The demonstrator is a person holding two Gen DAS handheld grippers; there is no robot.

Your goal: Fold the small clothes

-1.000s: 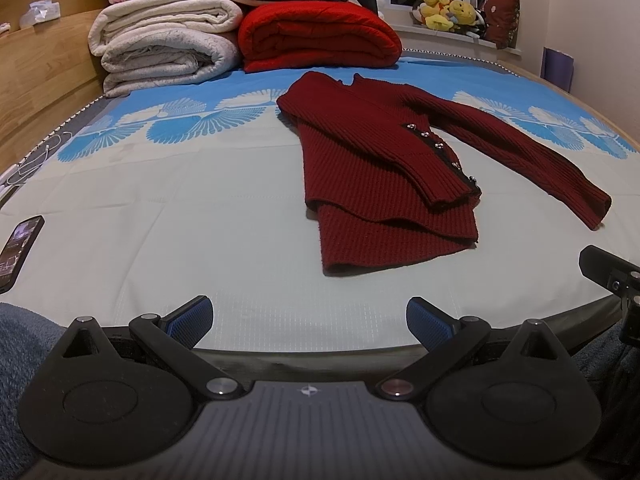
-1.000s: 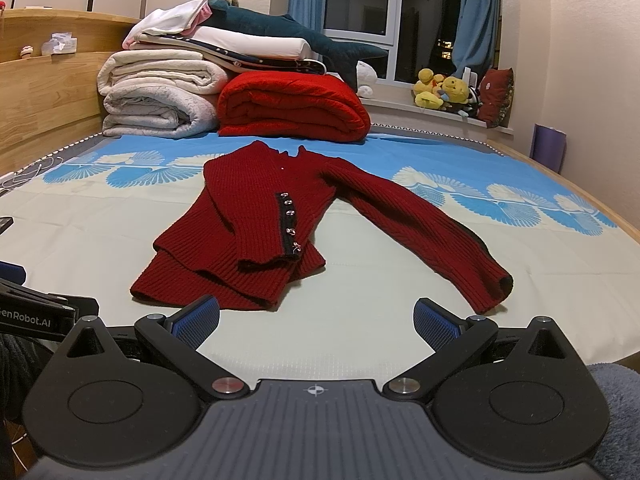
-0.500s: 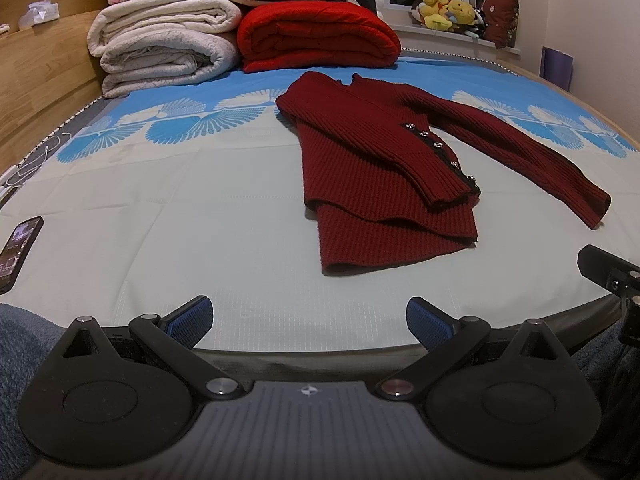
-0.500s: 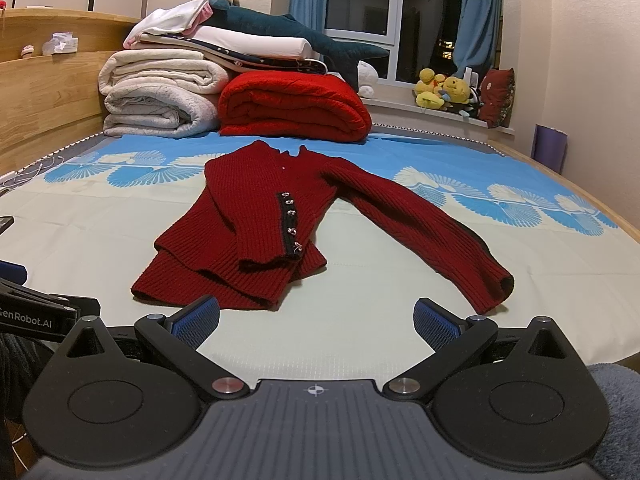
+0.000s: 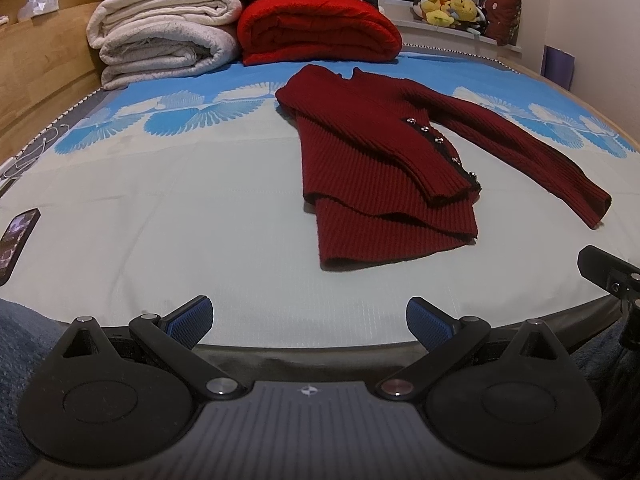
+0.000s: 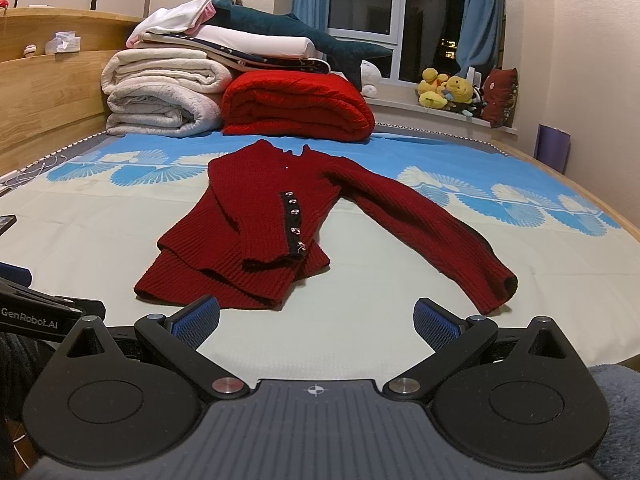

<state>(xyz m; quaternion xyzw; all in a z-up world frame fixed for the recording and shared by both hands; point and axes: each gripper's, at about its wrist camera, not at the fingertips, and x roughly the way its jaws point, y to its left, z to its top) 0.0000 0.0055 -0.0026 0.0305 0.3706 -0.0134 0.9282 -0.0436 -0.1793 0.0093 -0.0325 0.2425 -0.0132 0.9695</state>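
Dark-red ribbed knit, the sweater (image 6: 256, 236) lay flat near the middle of the bed (image 6: 360, 344). One sleeve (image 6: 276, 236) was already folded across the body, its buttoned cuff toward the hem; the other sleeve (image 6: 424, 228) was stretched out toward the bed's right edge, not yet folded. Judged roughly one-third complete. Collar pointed at the headboard-end blankets (image 6: 168, 96), hem at the near edge; long axis ran near-to-far. Left gripper (image 5: 308, 316) and right gripper (image 6: 316, 316) hovered at the near edge, fingers spread, holding nothing.
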